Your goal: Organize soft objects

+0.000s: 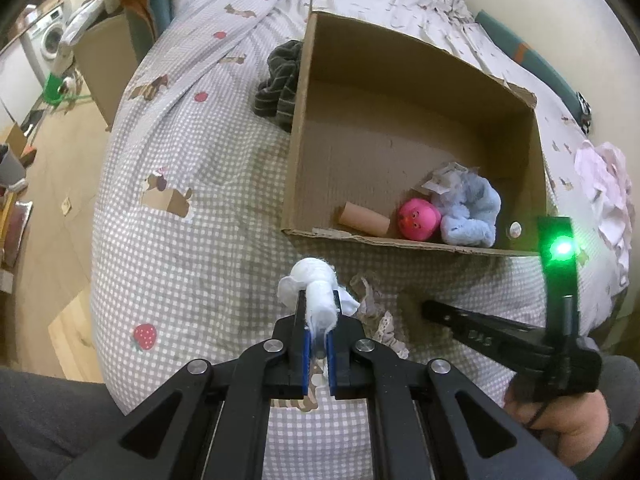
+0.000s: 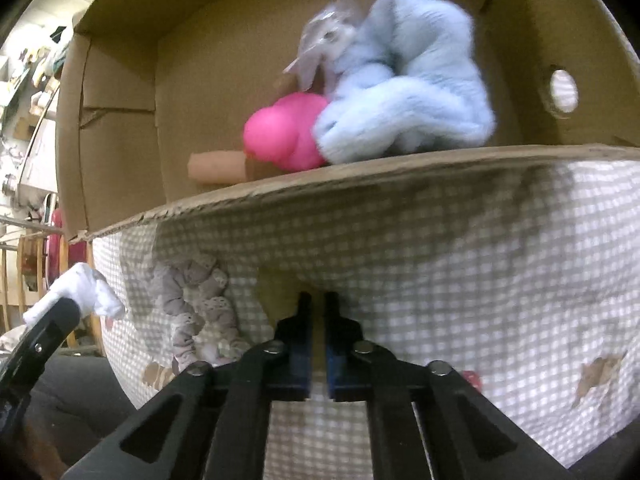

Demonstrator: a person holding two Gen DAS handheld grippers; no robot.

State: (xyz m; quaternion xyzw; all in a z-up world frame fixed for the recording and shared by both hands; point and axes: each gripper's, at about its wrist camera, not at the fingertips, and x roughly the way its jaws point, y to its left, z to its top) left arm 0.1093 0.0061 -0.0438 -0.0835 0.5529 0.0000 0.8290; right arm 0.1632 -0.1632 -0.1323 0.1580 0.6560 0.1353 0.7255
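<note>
Checked bedspread (image 1: pixel 192 168), open cardboard box (image 1: pixel 304 128) on top: left gripper (image 1: pixel 319 308) clamped on white fluffy cloth (image 1: pixel 316 284), right gripper (image 2: pixel 318 300) closed on nothing beside lacy grey scrunchie (image 2: pixel 192 308), risking snagged bedding, missed scrunchie.

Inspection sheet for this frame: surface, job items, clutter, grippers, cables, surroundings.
Surface: bed with checked sheet, rumpled.
Job's things: cardboard box on the bed holds a pink ball, a light blue fluffy cloth and a cardboard tube; lace scrunchie lies on the sheet in front of the box.
Clutter: dark striped cloth beside the box; pale pink cloth at the right edge.
Grippers: left gripper shut on a white cloth; right gripper shut, nothing between its fingers.
Cables: nothing seen.
Surroundings: washing machine, wooden floor.
</note>
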